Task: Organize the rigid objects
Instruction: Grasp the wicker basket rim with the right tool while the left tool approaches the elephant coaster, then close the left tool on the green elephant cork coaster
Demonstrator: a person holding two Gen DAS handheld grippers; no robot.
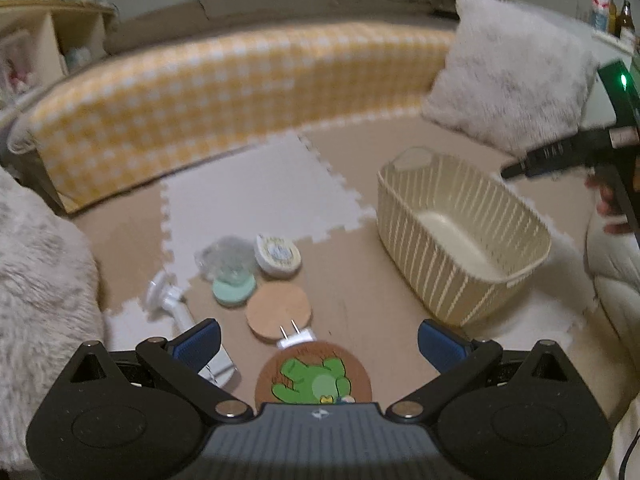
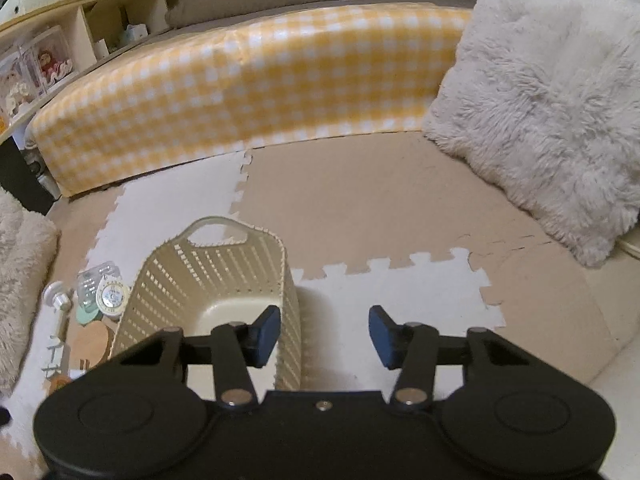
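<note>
A cream slatted basket [image 1: 452,216] stands empty on the foam floor mats; it also shows in the right wrist view [image 2: 168,288]. Left of it lie a round frog coaster [image 1: 314,374], a white plug adapter [image 1: 296,336], a cork disc [image 1: 278,310], a mint disc [image 1: 234,290], a white round tin [image 1: 278,256], a clear plastic piece [image 1: 226,256] and a white handled tool [image 1: 172,304]. My left gripper [image 1: 318,344] is open above the frog coaster and empty. My right gripper [image 2: 324,334] is open and empty, over the basket's right wall.
A yellow checked cushion edge [image 1: 224,92] runs along the back. Fluffy white pillows sit at the right [image 2: 552,100] and left [image 1: 36,280]. A wooden shelf [image 2: 80,28] stands at the back left. The right gripper's body [image 1: 560,152] shows above the basket in the left view.
</note>
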